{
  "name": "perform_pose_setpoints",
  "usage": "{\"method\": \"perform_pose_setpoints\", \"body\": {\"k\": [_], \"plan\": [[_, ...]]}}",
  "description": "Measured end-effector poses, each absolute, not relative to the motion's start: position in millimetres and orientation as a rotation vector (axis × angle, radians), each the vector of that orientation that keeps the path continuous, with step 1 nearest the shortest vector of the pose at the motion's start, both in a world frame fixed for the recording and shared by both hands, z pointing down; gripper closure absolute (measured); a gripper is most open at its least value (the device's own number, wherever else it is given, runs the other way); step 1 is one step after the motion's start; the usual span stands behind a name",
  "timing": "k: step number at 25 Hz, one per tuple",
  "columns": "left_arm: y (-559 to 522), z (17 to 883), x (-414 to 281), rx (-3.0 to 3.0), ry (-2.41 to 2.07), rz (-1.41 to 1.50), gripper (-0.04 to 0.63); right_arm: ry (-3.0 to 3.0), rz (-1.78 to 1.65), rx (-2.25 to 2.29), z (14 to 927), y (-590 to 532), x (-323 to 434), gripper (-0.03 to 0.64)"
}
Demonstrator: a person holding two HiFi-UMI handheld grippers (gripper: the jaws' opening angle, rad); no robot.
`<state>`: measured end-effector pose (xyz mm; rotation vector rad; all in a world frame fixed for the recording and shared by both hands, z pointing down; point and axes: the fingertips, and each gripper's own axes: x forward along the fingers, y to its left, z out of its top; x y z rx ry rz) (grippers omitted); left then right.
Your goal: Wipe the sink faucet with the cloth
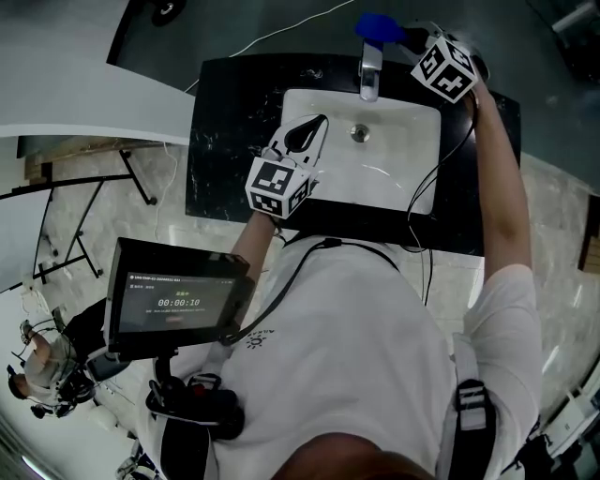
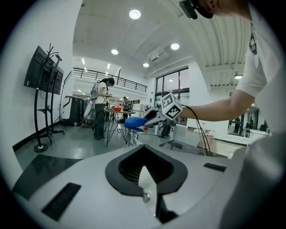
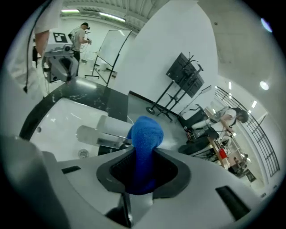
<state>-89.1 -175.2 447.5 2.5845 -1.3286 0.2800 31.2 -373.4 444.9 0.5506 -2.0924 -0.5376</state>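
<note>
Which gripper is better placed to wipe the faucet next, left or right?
Right. The right gripper is shut on the cloth, close by the faucet. The left gripper is shut, empty, and farther off over the sink's left side.

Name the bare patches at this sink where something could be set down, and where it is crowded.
Free: the black countertop left of the basin, and the basin's floor right of the drain. Crowded: the back rim round the faucet, where the right gripper holds the blue cloth, and the basin's left rim under the left gripper.
</note>
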Motion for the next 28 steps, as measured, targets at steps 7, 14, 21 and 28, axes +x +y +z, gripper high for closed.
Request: {"method": "perform_pose_setpoints", "body": {"k": [7, 14, 21, 28], "plan": [[-175.3, 443.5, -84.0, 2.599, -1.312, 0.262, 0.598, -2.180, -0.407, 0.224, 460.3, -303.3, 22.0, 0.517], [-176.6, 439.8, -77.6, 2.618, -1.293, 0.256, 0.597, -2.254, -0.400, 0.185, 439.8, -270.5, 16.8, 0.517], [-174.7, 442.0, -77.8, 2.616, -1.293, 0.265, 0.597, -2.291, -0.487, 0.515, 397.7, -336.2, 34.0, 0.517], [-172.5, 448.1, -88.3, 2.588, -1.329, 0.277, 0.597, -2.187, -0.512, 0.668, 418.1, -387.6, 34.9, 0.517]]}}
